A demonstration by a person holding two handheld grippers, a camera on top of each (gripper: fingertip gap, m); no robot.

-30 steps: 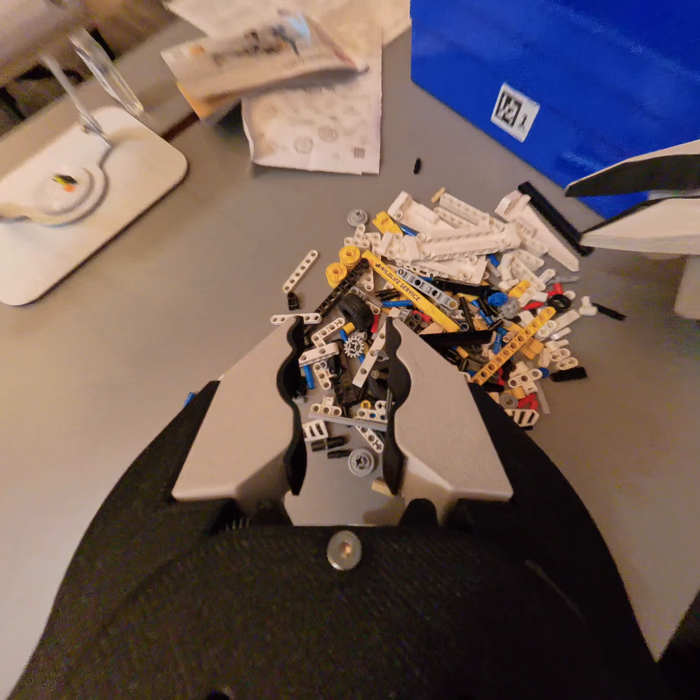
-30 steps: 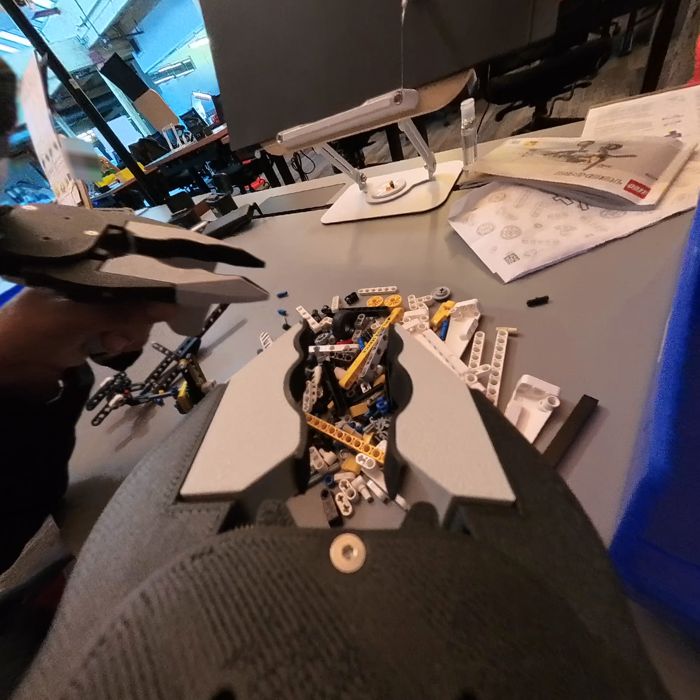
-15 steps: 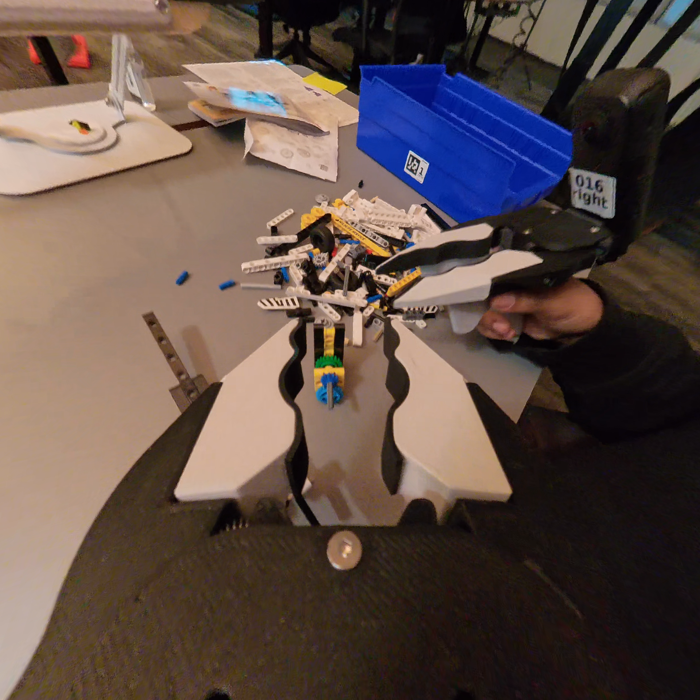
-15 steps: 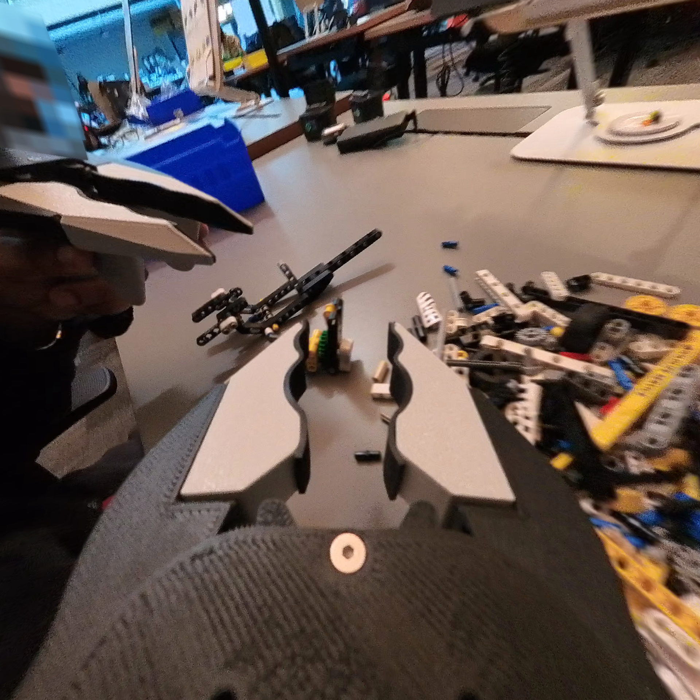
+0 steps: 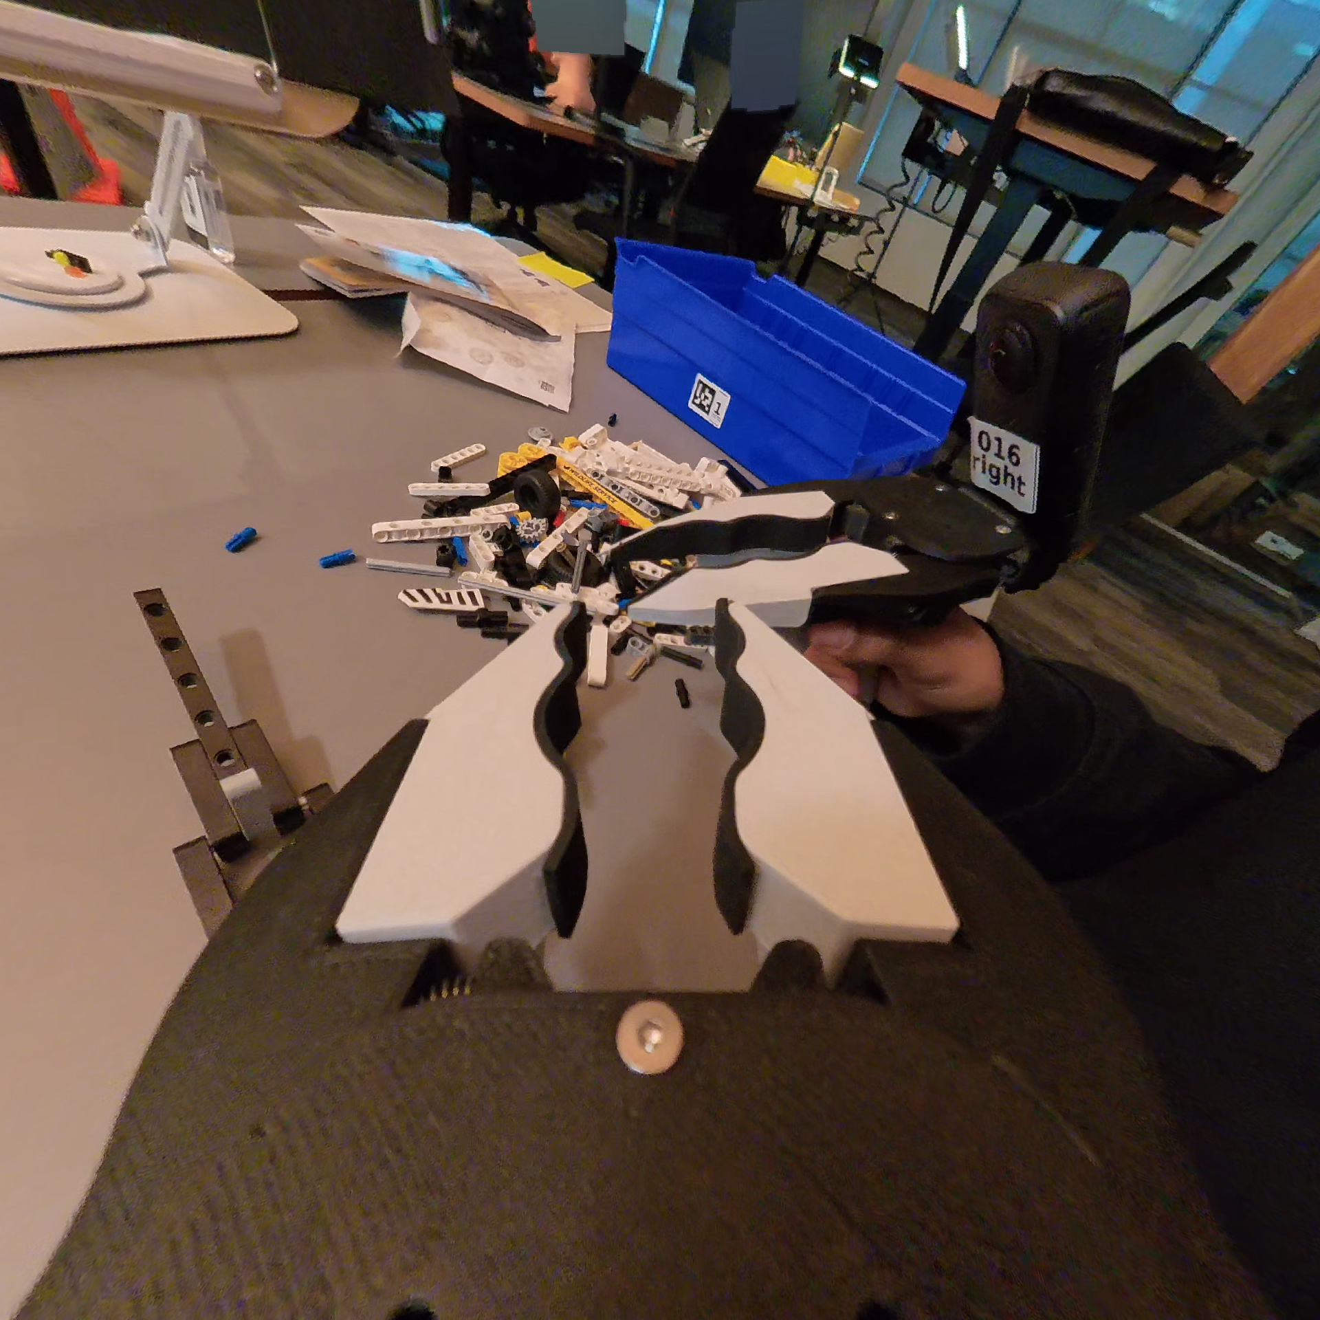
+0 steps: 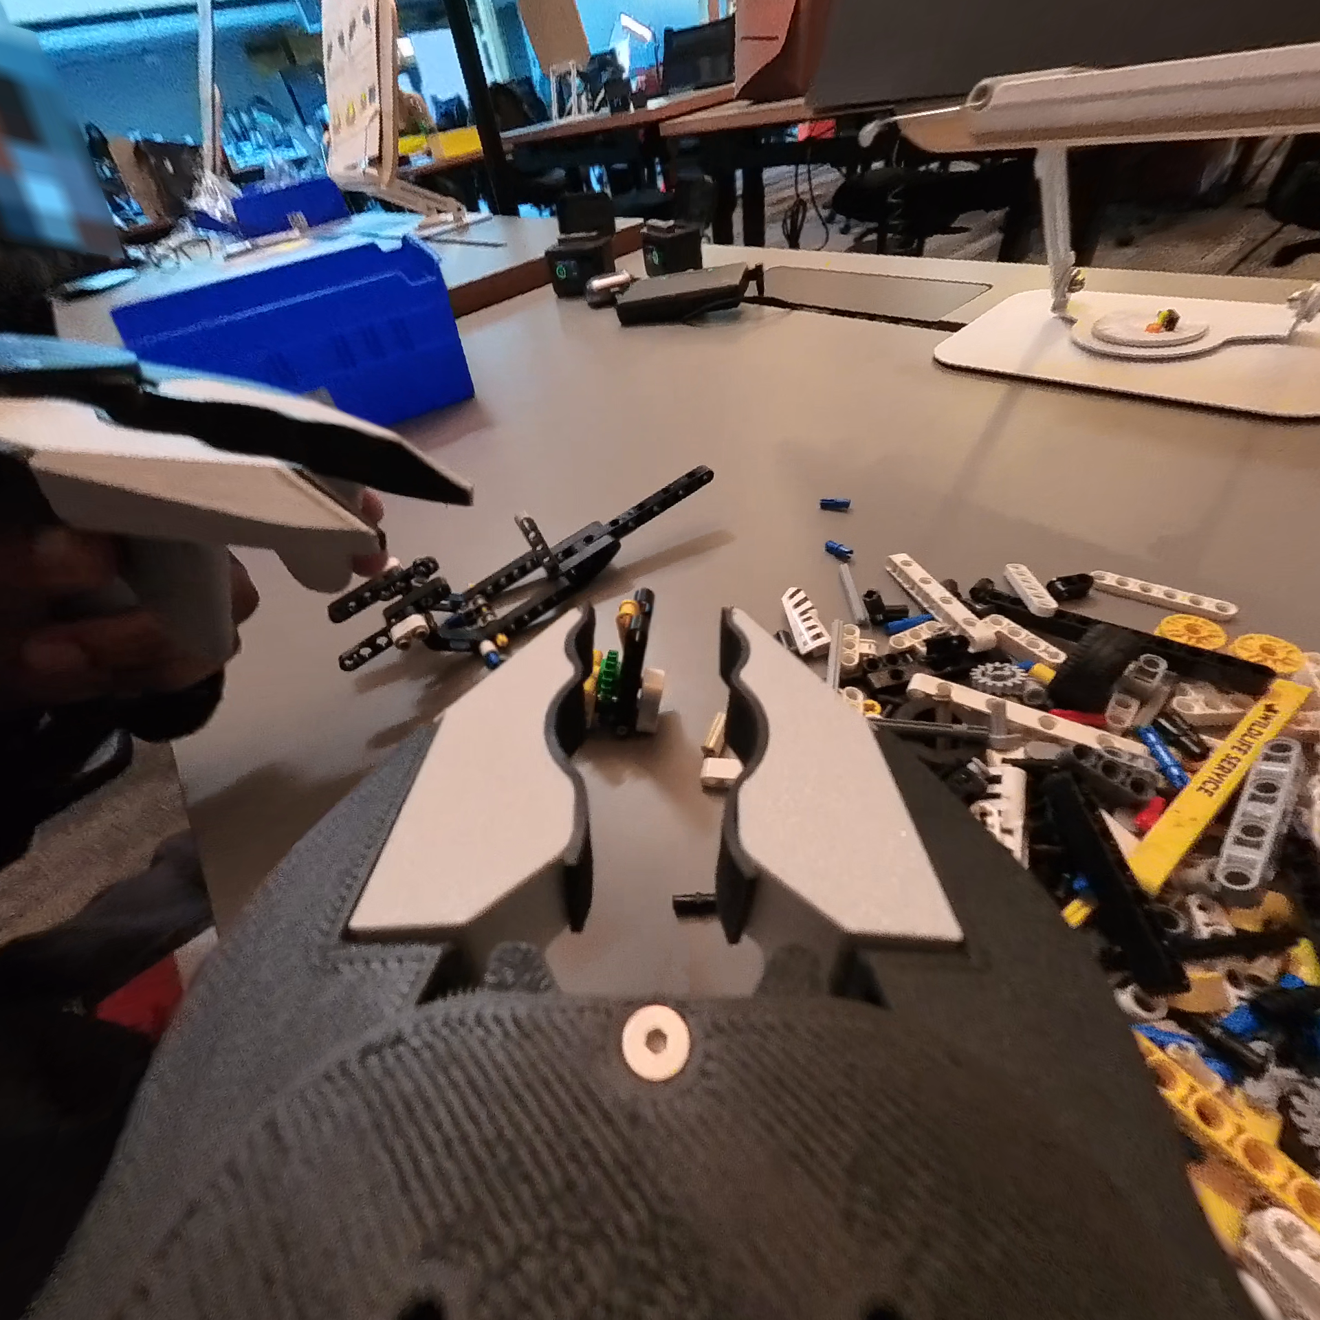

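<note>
My right gripper (image 6: pixel 657 618) is open low over the grey table (image 6: pixel 714 443). A small upright assembly (image 6: pixel 625 675) of a black beam, a green gear, yellow pins and a white piece stands between its fingers, close to the left finger. The right finger is clear of it. My left gripper (image 5: pixel 646 621) is open and empty, with only table between its pads. It points at the near edge of a pile of loose building parts (image 5: pixel 571 500). The right gripper (image 5: pixel 625 582) shows there just ahead of its tips. The left gripper (image 6: pixel 421 518) hovers above a long black beam frame (image 6: pixel 528 571).
The parts pile (image 6: pixel 1071 714) spreads to the right of my right gripper. A blue bin (image 5: pixel 771 371) stands behind the pile, with paper sheets and a booklet (image 5: pixel 457 278) beside it. A white lamp base (image 5: pixel 143 307) sits far left. Two blue pins (image 5: pixel 286 546) lie loose. Left tips to right tips: about 6 cm.
Both grippers left the top of the pile and swung down to the table's near edge. Both jaws narrowed a little. The small gear assembly, between my left fingers half a second ago, is gone from that view.
</note>
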